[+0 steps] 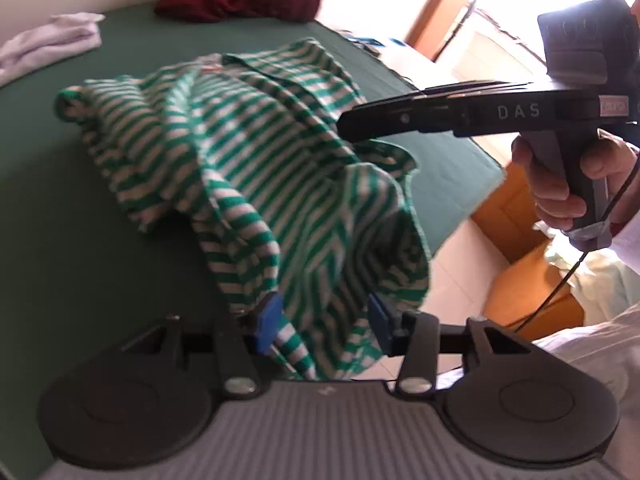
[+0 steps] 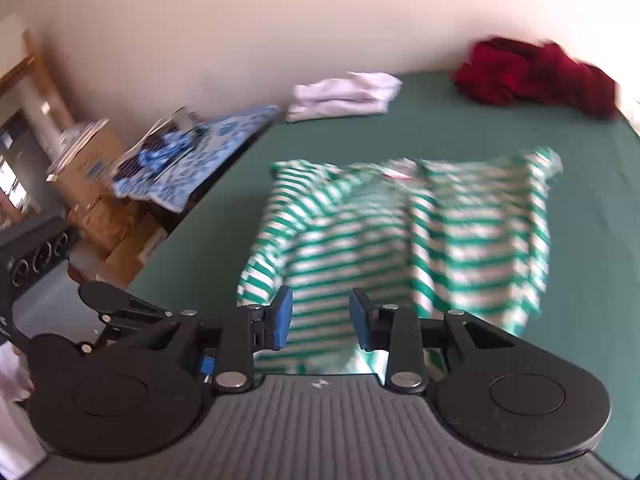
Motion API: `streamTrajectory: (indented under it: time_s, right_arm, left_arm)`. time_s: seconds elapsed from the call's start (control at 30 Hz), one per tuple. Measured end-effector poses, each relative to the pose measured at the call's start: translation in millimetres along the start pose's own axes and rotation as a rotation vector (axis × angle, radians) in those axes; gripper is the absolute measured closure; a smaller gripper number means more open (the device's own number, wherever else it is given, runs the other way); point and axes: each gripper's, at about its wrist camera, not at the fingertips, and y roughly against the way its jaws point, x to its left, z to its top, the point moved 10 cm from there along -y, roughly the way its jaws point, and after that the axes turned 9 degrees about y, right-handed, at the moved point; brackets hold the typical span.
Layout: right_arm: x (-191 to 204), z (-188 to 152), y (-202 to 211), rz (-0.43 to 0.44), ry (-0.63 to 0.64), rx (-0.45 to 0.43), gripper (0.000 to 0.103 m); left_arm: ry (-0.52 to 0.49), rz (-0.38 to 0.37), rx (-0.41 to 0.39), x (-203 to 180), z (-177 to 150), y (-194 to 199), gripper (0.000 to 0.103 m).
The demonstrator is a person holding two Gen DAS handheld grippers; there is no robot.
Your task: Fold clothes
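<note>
A green-and-white striped shirt [image 1: 248, 148] lies bunched on the green bed [image 1: 60, 240], its near part hanging over the bed's edge. My left gripper [image 1: 324, 324] is open, and a fold of the shirt hangs loosely between its blue pads [image 1: 270, 322] without being pinched. My right gripper [image 1: 344, 128], held by a hand [image 1: 552, 184], reaches in from the right with its tip over the shirt's upper part. In the right wrist view the right gripper [image 2: 321, 318] is open just above the near edge of the shirt [image 2: 400, 232], which is blurred, and nothing is gripped.
A dark red garment [image 2: 536, 76] and a white folded garment [image 2: 344, 94] lie at the far side of the bed [image 2: 460, 120]. Beside the bed are a blue patterned cloth [image 2: 208, 148] and cardboard boxes [image 2: 92, 168]. Orange furniture [image 1: 516, 216] stands past the bed's right edge.
</note>
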Motion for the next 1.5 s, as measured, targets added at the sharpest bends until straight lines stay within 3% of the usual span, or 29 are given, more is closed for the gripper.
streamTrajectory:
  time_s: [0.07,0.2,0.3,0.33,0.4,0.43,0.53,0.6,0.67,0.7,0.73,0.77,0.8,0.9,0.93,0.97,1.03,1.17,1.3,1.37,1.43,1.5]
  right_arm:
    - [14.4,16.4,-27.3,0.006,0.036,-0.004,0.062]
    - [17.2,44.3,-77.1,-0.015,-0.032,0.010,0.061]
    - [2.6,51.2,-100.6,-0.040,-0.119,0.068,0.060]
    - [-2.2,53.5,-108.3,-0.049,-0.147,0.087,0.062]
    - [-10.6,58.2,-120.7,-0.063,-0.195,0.118,0.080]
    - [-11.3,61.3,-115.2,-0.059,-0.178,0.103,0.096]
    - [-18.2,62.1,-96.7,-0.051,-0.131,0.075,0.096]
    - [-27.6,54.3,-82.5,-0.048,-0.102,0.074,0.096]
    - [-37.0,46.4,-68.4,-0.045,-0.073,0.073,0.096]
    - [-43.5,41.3,-63.4,-0.062,-0.056,0.079,0.096]
    - [-56.1,32.3,-65.1,-0.138,-0.030,0.104,0.097]
    - [-67.4,23.8,-66.2,-0.202,-0.009,0.126,0.097]
    - [-73.0,18.6,-65.9,-0.210,-0.022,0.128,0.097]
    - [-72.4,24.5,-55.4,-0.120,-0.165,0.057,0.091]
    - [-61.8,31.0,-54.7,-0.080,-0.166,0.043,0.084]
    - [-51.1,37.5,-53.9,-0.040,-0.167,0.029,0.069]
    - [-29.6,44.9,-59.3,0.009,-0.154,0.040,0.053]
    - [-5.2,45.4,-85.4,-0.061,-0.101,0.092,0.055]
    - [-6.8,32.7,-105.4,-0.087,-0.122,0.144,0.060]
    - [-12.4,28.6,-103.3,-0.086,-0.127,0.135,0.082]
    - [-19.5,27.2,-91.8,-0.080,-0.129,0.116,0.091]
    - [-26.3,25.7,-80.5,-0.070,-0.131,0.101,0.091]
  left_arm:
    - [0.034,0.085,-0.036,17.6,-0.4,7.4,0.048]
    - [0.088,0.062,-0.037,17.0,-7.5,-0.3,0.035]
    - [0.103,0.066,-0.062,10.6,-12.3,-2.6,0.033]
    - [0.116,0.063,-0.070,9.0,-13.4,-3.0,0.031]
    - [0.141,0.053,-0.073,7.9,-17.0,-3.7,0.031]
    - [0.150,0.051,-0.071,7.1,-18.8,-4.0,0.038]
    - [0.140,0.058,-0.088,2.0,-21.3,0.4,0.060]
    - [0.122,0.048,-0.096,-3.5,-21.2,2.6,0.060]
    - [0.107,0.025,-0.098,-9.3,-20.9,2.6,0.068]
    - [0.099,0.014,-0.099,-12.2,-20.7,2.6,0.080]
    - [0.092,0.002,-0.099,-15.3,-20.5,2.4,0.084]
    - [0.084,-0.019,-0.085,-20.8,-19.7,-0.7,0.084]
    - [0.069,-0.034,-0.065,-27.7,-18.5,-5.0,0.083]
    - [-0.019,0.002,-0.066,-33.2,-12.0,-2.7,0.080]
    - [-0.030,0.018,-0.082,-29.0,-8.7,2.0,0.073]
    - [-0.039,0.035,-0.098,-24.7,-5.4,6.7,0.068]
    - [-0.004,0.067,-0.139,-8.1,4.2,14.3,0.047]
    - [0.080,0.095,-0.104,19.4,7.8,-4.0,0.046]
    - [0.149,0.093,-0.069,24.3,0.6,-25.4,0.056]
    - [0.163,0.090,-0.085,19.0,-1.8,-25.3,0.062]
    - [0.163,0.118,-0.097,14.0,-2.9,-24.0,0.098]
    - [0.160,0.138,-0.119,8.5,-1.6,-16.9,0.103]
